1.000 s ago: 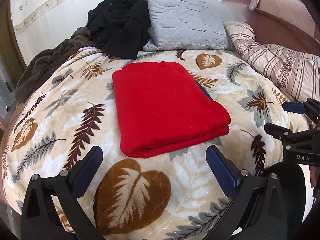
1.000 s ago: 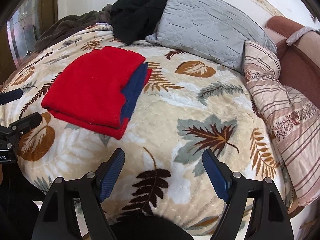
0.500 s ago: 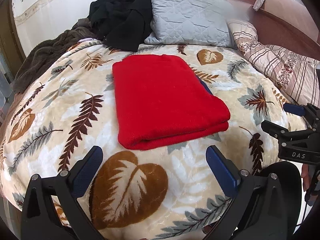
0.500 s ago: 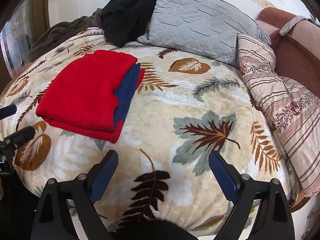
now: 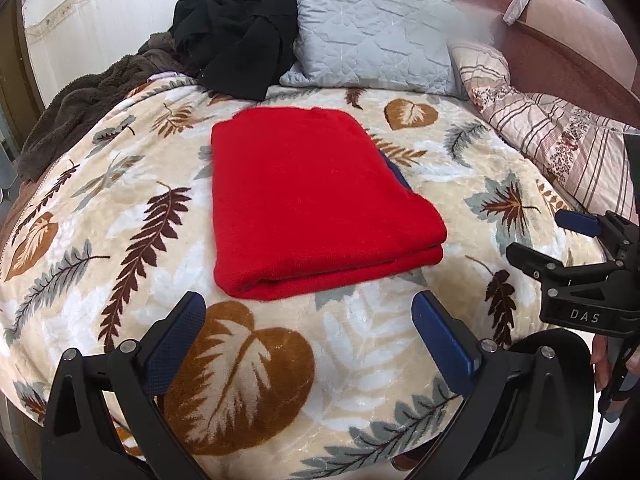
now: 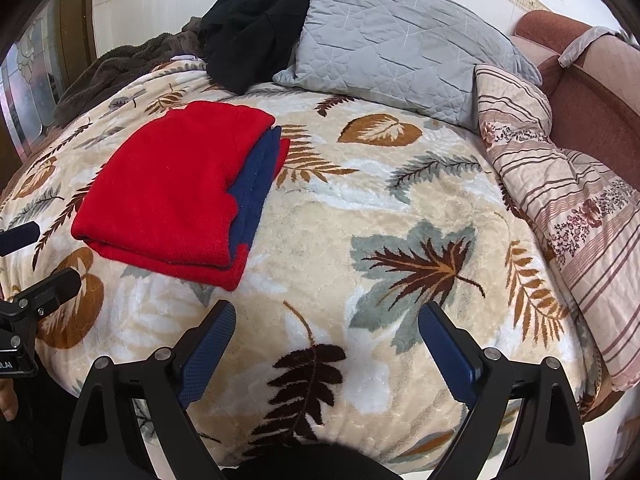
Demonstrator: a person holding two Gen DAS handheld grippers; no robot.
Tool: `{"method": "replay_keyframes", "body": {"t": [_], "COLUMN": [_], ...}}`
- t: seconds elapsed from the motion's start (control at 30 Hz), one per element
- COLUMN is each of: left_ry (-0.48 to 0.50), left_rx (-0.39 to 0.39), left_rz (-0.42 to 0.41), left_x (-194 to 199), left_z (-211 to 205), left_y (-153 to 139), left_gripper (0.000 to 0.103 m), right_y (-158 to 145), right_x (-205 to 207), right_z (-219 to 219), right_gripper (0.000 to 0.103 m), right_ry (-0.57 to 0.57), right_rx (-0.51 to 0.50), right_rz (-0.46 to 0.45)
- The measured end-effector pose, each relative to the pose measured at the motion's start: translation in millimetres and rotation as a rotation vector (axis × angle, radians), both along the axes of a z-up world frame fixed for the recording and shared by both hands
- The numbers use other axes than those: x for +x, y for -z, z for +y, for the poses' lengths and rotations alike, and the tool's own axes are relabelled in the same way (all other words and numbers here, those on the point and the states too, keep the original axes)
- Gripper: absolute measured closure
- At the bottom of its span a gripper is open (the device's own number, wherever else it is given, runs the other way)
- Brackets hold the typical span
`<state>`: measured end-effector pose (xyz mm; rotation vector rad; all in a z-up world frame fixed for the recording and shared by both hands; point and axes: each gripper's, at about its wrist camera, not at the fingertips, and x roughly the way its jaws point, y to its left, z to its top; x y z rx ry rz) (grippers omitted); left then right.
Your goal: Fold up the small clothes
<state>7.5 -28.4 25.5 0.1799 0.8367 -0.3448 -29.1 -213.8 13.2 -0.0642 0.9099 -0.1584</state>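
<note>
dead ahead of the left gripper (image 5: 308, 316), wide open and empty: folded red garment (image 5: 312, 204), long axis running away from fingers. right gripper (image 6: 326, 324), also spread and empty, has it up-left; left is nearer.

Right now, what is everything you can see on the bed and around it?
Folded cloth: one, red with blue inside, middle of the bed.
Blanket: one, cream with leaves, covers the bed.
Pillow: one, grey, at the back.
Black clothes: one pile, beside the pillow.
Brown throw: one, back left edge.
Striped quilt: one, pink and brown, right side.
Left gripper: one, black with blue pads, open, empty.
Right gripper: one, same colours, open, empty.
</note>
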Motion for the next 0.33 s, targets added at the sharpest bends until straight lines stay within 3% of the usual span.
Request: {"method": "replay_keyframes", "body": {"t": [0.33], "left_ry": [-0.018], "left_rx": [0.001], "left_rz": [0.016], "left_x": [3.0], "left_z": [-4.7], "left_y": [1.7], "left_gripper": [0.000], "right_y": [1.9], "right_x": [3.7], "right_z": [-1.0], "right_gripper": [0.009], "right_ry": [0.019], "right_rx": [0.018], "right_rz": [0.010]}}
